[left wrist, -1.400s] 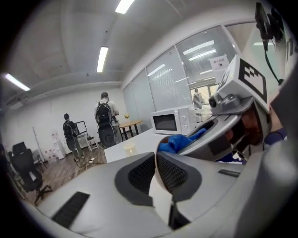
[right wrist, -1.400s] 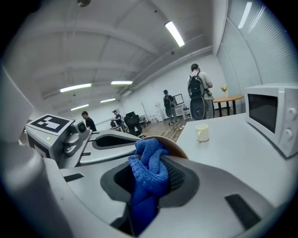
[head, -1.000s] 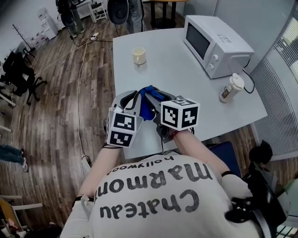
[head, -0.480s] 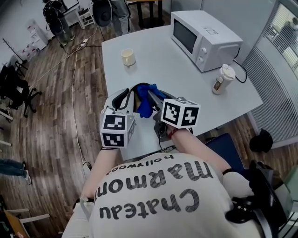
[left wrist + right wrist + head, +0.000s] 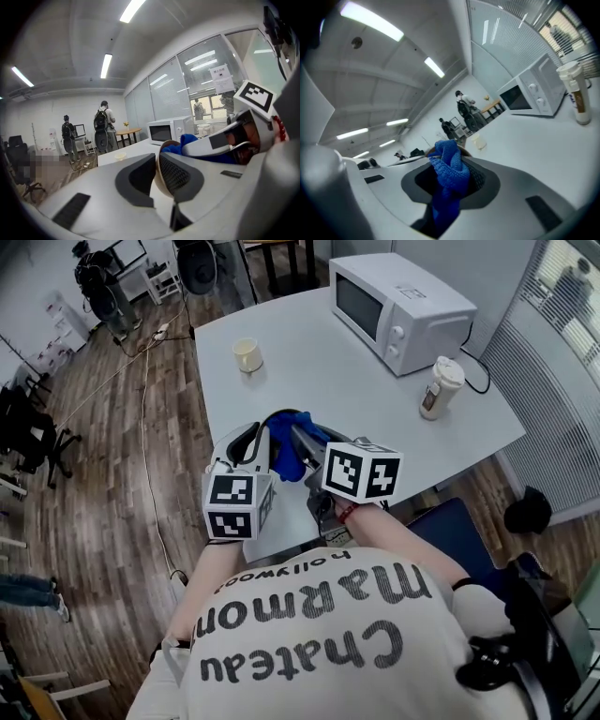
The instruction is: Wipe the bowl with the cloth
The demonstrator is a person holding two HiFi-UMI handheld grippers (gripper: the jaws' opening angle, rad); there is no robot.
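The bowl [image 5: 159,180] is being pinched by its rim in the closing left tool [image 5: 157,159] above the near edge of the table [image 5: 375,399], while the cloth [image 5: 449,161], clamped in the right tool [image 5: 454,178], is being pressed inside; hard wiping is being judged likely to lever the rim free.

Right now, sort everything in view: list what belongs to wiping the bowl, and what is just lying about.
In the job: tan round bowl; blue knitted cloth.
Lying about: white microwave oven; small cream cup; lidded brown-and-white drink cup.
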